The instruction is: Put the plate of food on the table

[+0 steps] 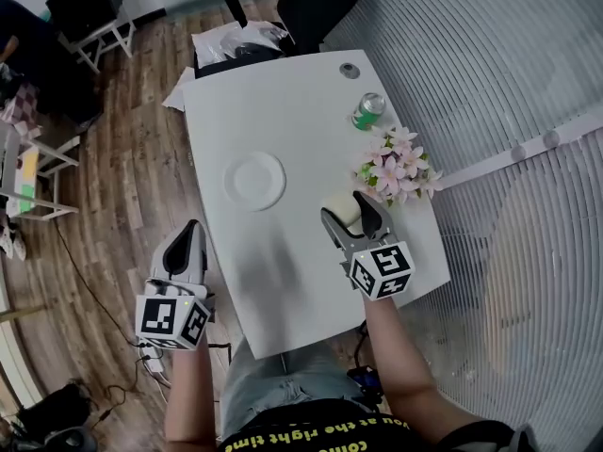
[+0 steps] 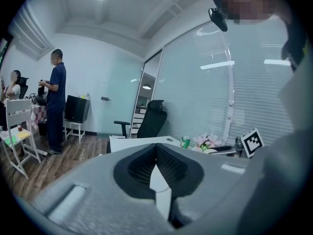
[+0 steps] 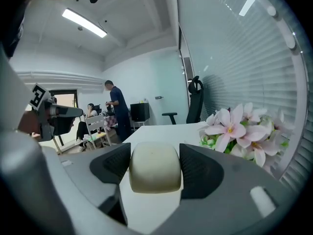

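Plate [image 1: 254, 179] lies bare near the middle of the white table [image 1: 283, 281], so the setting-down looks done, but no food is on it yet. At about 4 o'clock from the plate the right gripper [image 1: 343, 205] is clenched on a pale, rounded bun [image 3: 154, 166], just beside the pink flowers [image 1: 396, 169], with a green can [image 1: 367, 111] at 1 o'clock. Off the table's edge at 7 o'clock, the left gripper [image 1: 190, 229] hangs with jaws pressed together on nothing; the bun probably goes onto the plate next.
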The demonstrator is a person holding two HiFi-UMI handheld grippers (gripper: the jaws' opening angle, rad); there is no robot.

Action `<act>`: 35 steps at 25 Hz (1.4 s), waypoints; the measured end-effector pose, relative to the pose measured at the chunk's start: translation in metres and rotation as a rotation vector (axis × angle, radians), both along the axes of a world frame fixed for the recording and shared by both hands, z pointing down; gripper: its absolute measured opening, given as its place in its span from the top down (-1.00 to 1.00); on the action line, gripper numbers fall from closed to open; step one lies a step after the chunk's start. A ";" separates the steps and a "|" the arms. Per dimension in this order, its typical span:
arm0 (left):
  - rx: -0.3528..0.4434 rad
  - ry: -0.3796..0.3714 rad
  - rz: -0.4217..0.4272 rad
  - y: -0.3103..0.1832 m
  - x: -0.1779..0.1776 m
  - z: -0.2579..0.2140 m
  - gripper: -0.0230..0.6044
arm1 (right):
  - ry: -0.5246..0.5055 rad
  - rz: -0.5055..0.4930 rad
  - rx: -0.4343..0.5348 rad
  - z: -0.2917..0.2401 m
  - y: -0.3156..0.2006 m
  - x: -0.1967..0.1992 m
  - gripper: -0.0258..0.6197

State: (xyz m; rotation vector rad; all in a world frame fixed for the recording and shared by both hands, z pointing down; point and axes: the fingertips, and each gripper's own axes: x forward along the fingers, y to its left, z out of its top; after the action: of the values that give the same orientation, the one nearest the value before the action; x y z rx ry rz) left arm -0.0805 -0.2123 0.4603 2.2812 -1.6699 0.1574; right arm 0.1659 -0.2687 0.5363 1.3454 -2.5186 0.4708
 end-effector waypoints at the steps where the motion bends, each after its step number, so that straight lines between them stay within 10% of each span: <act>1: 0.005 0.000 0.001 0.001 0.000 -0.002 0.93 | -0.007 -0.005 0.011 -0.007 0.000 -0.001 -0.07; 35: 0.156 -0.010 -0.036 0.030 -0.055 -0.107 0.93 | -0.022 -0.029 0.231 -0.179 0.009 -0.051 -0.07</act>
State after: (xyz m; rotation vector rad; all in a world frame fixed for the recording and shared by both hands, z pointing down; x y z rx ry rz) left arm -0.1357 -0.1821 0.3528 2.3634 -1.7841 0.0309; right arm 0.1148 -0.2596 0.3569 1.3851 -2.6730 0.1933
